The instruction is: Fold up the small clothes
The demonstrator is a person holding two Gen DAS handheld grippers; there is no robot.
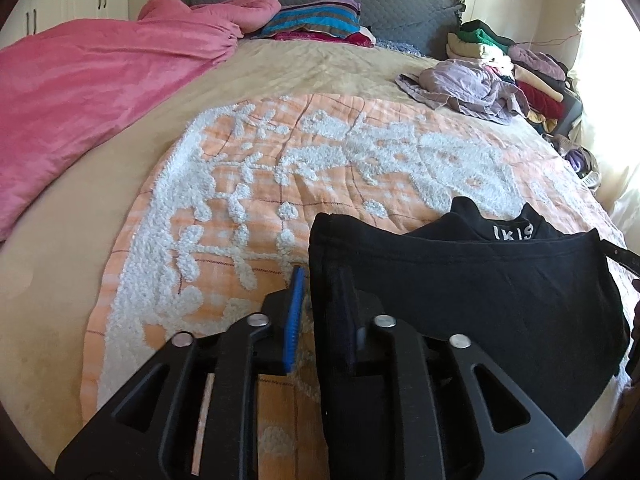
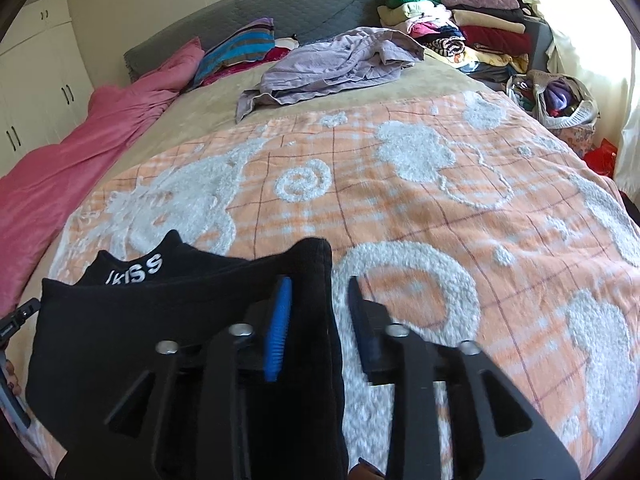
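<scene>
A small black garment point(image 1: 472, 292) with white lettering on its waistband lies on the orange and white blanket point(image 1: 280, 168), folded over on itself. My left gripper point(image 1: 320, 300) is at its left edge; the jaws stand apart, and the cloth drapes over the right finger, with the blue pad point(image 1: 294, 316) bare. In the right wrist view the same garment point(image 2: 140, 320) lies at lower left. My right gripper point(image 2: 316, 312) is at its right edge, jaws apart, the garment's edge hanging between the blue pad point(image 2: 278, 332) and the dark finger point(image 2: 364, 332).
A crumpled lilac garment point(image 2: 340, 64) lies farther up the bed. A stack of folded clothes point(image 2: 460, 28) sits at the far right by the headboard. A pink duvet point(image 1: 80, 92) covers the left side. A bag of clothes point(image 2: 556, 100) stands beside the bed at right.
</scene>
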